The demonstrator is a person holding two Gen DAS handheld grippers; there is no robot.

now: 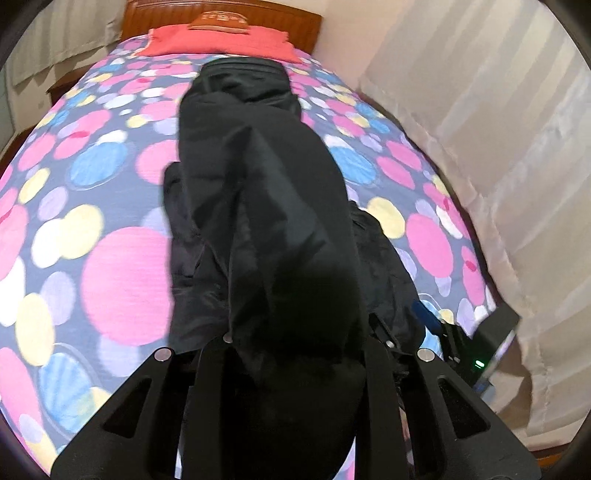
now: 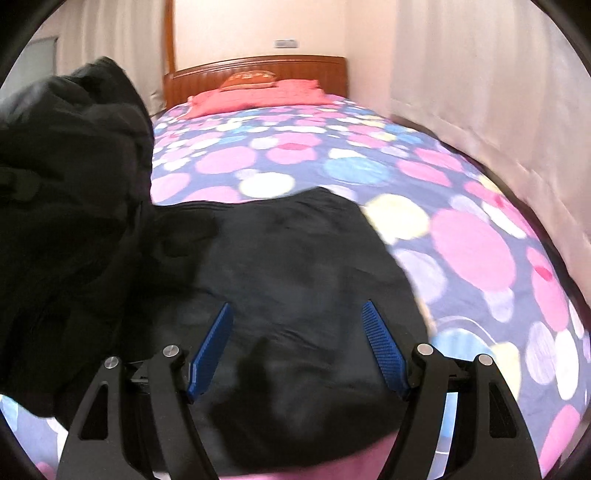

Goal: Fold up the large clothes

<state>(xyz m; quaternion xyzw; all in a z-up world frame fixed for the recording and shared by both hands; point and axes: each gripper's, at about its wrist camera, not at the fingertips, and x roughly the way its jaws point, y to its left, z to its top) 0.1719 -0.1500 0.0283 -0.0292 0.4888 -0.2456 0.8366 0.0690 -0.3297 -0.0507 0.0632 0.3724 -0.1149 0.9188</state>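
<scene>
The black trousers [image 1: 236, 122] lie down the middle of the bed, long axis running from the foot toward the headboard [image 1: 221, 22], with what looks like the waistband at the far end, just short of the red pillow [image 1: 218, 40]. The near end is lifted off the spotted bedspread [image 1: 110, 206] and bunched into the left tongs [image 1: 291, 369], whose jaws seem closed on the cloth, though the fabric hides the tips; I judge it is held up so it can be carried over toward the waist for a fold. The right tongs [image 2: 299, 347] hang with blue pads [image 2: 384, 347] wide apart, gripping nothing, poised over the flat dark cloth [image 2: 295, 258], probably ready to pin or take the other leg. Pale curtains [image 1: 498, 147] hang beside the bed.
</scene>
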